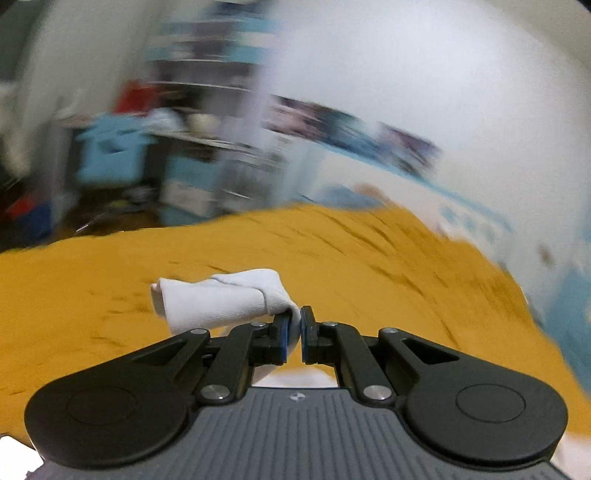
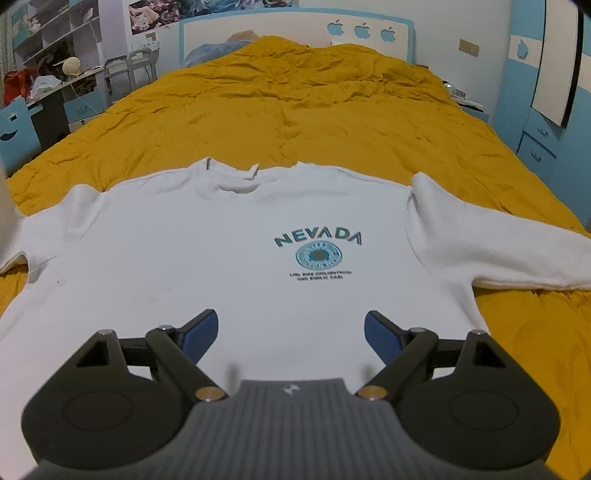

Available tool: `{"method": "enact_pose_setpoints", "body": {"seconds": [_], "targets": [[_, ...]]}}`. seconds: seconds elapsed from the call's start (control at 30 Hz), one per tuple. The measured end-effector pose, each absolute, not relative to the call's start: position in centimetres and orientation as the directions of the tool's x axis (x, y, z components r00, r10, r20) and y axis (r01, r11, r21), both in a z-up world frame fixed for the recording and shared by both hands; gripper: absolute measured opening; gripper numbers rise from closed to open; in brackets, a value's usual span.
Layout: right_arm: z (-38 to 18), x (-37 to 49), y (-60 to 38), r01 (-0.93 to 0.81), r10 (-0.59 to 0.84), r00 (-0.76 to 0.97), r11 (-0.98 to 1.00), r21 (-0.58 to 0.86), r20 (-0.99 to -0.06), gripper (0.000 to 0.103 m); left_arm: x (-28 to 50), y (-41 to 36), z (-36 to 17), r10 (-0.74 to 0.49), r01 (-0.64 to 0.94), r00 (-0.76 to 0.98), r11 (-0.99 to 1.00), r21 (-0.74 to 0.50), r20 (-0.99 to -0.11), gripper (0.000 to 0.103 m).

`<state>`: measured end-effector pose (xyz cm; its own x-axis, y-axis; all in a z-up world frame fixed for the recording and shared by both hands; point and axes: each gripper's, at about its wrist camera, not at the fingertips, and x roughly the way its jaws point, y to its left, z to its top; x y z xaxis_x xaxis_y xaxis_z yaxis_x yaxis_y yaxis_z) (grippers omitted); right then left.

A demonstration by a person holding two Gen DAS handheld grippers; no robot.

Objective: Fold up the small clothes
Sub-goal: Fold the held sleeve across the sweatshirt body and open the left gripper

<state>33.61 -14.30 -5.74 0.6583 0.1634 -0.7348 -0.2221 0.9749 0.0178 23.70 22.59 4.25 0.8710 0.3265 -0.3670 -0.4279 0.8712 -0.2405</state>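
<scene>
Left wrist view: left gripper [image 1: 294,328] pinches the sleeve cuff [image 1: 218,301] of the white sweatshirt [image 2: 229,258] spread on the yellow bedspread [image 2: 295,110]; right gripper [image 2: 291,334] hangs spread above its hem; thin grip risks slipping, dropping the fold

One white sweatshirt [image 2: 229,236] on one yellow bed [image 2: 295,99], two claws (one per view), three apple cutouts [image 2: 362,31] upper right
</scene>
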Motion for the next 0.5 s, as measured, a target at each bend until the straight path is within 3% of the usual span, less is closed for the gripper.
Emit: {"method": "enact_pose_setpoints", "body": {"seconds": [0.1,0.27,0.37,0.5], "targets": [[-5.9,33.4,-14.8,-0.206,0.156,0.652,0.978,0.024,-0.742,0.082,26.7,16.8,2.4,0.221,-0.292,0.874,0.951,-0.105,-0.432,0.006],[-6.9,33.2,-15.7,-0.149,0.126,0.653,0.988,0.037,-0.747,0.082,29.3,10.8,-3.7,0.099,-0.119,0.779,0.993,0.008,-0.619,0.006],[-7.7,33.3,-15.9,-0.134,0.135,0.627,0.989,0.064,-0.767,0.082,30.7,10.2,-6.7,0.009,-0.066,0.681,0.997,-0.049,-0.732,0.011],[-8.4,33.2,-15.0,-0.146,0.148,0.607,0.987,0.074,-0.781,0.082,28.8,9.4,-8.2,-0.051,-0.067,0.648,0.99,-0.124,-0.76,0.023]]}}
